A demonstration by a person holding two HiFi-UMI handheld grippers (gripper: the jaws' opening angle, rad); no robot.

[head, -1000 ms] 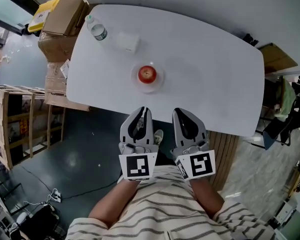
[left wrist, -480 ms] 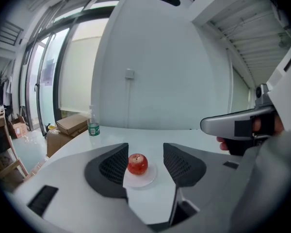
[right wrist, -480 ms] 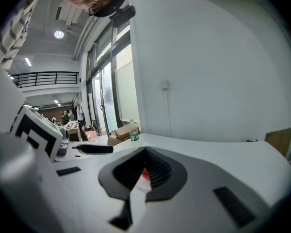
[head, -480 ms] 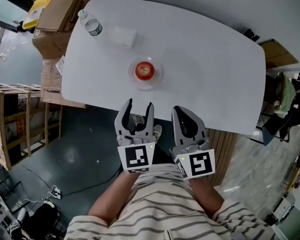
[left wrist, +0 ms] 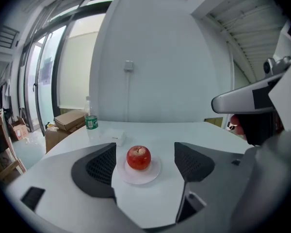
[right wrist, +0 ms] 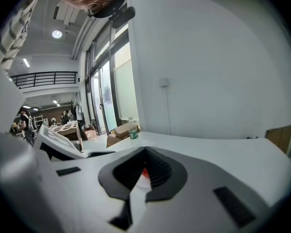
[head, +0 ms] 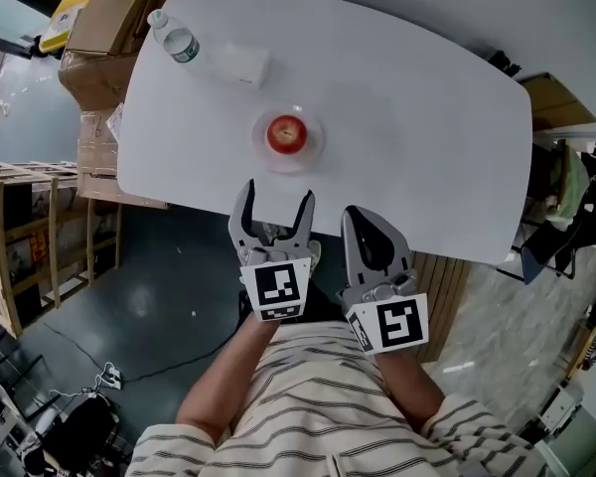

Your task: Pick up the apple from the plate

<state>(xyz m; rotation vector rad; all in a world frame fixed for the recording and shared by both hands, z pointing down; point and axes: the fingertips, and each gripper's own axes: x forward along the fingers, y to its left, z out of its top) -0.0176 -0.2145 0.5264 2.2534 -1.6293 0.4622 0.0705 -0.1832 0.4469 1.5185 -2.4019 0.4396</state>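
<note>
A red apple (head: 287, 133) sits on a small clear plate (head: 314, 155) near the front edge of the white table (head: 417, 107). My left gripper (head: 277, 199) hovers just short of that edge and points at the apple. Its jaws have just been opening and stand wide with nothing between them. In the left gripper view the apple (left wrist: 138, 158) and plate (left wrist: 141, 176) lie ahead, beyond the fingertips of the gripper (left wrist: 144, 163). My right gripper (head: 361, 222) is shut and empty beside it. The right gripper view shows its jaws (right wrist: 143, 167) closed, with a red sliver of apple (right wrist: 145, 173) past them.
A water bottle (head: 172, 40) and a small white box (head: 242, 65) stand at the table's far left. Cardboard boxes (head: 104, 28) and a wooden crate (head: 20, 237) sit on the floor to the left. Clutter lines the right side of the room.
My left gripper's jaws went from shut to wide open, and the gripper moved forward toward the table edge. The right gripper stayed put.
</note>
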